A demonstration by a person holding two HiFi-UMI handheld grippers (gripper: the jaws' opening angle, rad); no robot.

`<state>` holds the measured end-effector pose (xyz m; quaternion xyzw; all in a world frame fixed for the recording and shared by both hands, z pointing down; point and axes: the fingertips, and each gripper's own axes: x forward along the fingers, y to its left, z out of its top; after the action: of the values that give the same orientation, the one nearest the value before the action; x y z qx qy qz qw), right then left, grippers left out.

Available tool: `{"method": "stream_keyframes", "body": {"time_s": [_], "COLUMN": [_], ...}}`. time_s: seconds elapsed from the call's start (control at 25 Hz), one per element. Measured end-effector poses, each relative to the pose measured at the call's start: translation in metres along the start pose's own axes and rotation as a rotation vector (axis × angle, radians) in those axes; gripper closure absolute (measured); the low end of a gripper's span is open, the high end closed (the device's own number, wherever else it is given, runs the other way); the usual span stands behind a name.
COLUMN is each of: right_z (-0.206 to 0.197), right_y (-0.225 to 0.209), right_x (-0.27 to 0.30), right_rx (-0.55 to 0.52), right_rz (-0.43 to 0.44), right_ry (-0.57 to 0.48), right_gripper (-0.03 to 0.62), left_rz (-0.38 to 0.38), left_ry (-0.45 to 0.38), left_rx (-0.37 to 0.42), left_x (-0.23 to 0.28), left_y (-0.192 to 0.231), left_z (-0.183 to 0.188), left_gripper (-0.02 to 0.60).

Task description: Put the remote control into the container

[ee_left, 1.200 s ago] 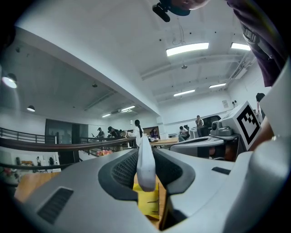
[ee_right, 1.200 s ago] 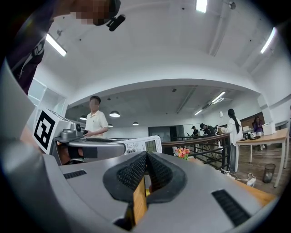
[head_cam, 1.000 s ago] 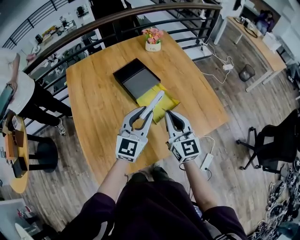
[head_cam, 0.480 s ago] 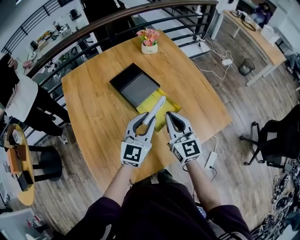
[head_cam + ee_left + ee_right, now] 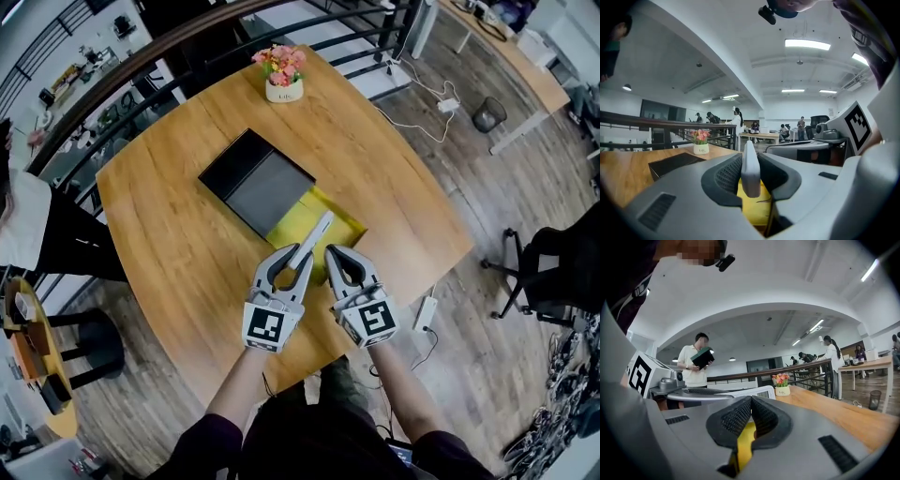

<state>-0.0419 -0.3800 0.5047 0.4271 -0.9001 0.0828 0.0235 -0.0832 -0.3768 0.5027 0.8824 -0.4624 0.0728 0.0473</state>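
Both grippers sit lower over the table (image 5: 169, 234) than in the earlier head frames, and the container (image 5: 262, 187) has slid toward the frame's centre left; the grip itself is unchanged.

- Left gripper (image 5: 298, 255): jaws part-way apart and clamped on the remote (image 5: 319, 230); in the left gripper view the pads press its near end from both sides, with its grey body standing on edge between them.
- Right gripper (image 5: 330, 251): jaws together and holding nothing; only the yellow mat (image 5: 342, 220) shows through the gap behind the pads; it sits just beside the left gripper, lower centre of the frame.
- Remote: long axis runs from lower left to upper right in the head view; its far tip is over the mat, near the container's lower right side; whether it touches the mat I cannot tell.
- Container: black tray, grey floor, nothing in it; it lies up and to the left of the remote's tip; its lower right side runs roughly parallel to the remote.
- Flower pot (image 5: 283, 89): upper centre, well apart from the work.

Judgement: the left gripper is nearer and already carries the load; the coming move likely turns on a sideways shift toward upper left, across that near wall; the axis seems already close to the tray's side, so little turning looks needed; the tip clipping the rim is the risk.
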Motion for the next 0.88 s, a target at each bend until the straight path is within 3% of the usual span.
{"method": "stream_keyframes", "body": {"time_s": [0.32,0.44,0.68,0.88], "right_z": [-0.061,-0.073,-0.081,-0.083], "right_y": [-0.024,-0.026,-0.029,-0.036], "right_x": [0.022,0.024,0.02,0.016], "right_rx": [0.058,0.069,0.08,0.086], "right_rz": [-0.029,-0.033,-0.034,-0.041], "right_ry": [0.055,0.071,0.079,0.079], "right_gripper": [0.574,0.574,0.574,0.574], "left_rz": [-0.031,-0.029,-0.019,0.02], "left_ry": [0.071,0.057,0.129,0.11], "left_rx": [-0.079,-0.099,-0.101,-0.096], "left_x": [0.033,0.04,0.044,0.044], "left_y": [0.007,0.009,0.006,0.008], "left_z": [-0.072,-0.08,-0.096,-0.099], "left_gripper": [0.474,0.474,0.474,0.472]}}
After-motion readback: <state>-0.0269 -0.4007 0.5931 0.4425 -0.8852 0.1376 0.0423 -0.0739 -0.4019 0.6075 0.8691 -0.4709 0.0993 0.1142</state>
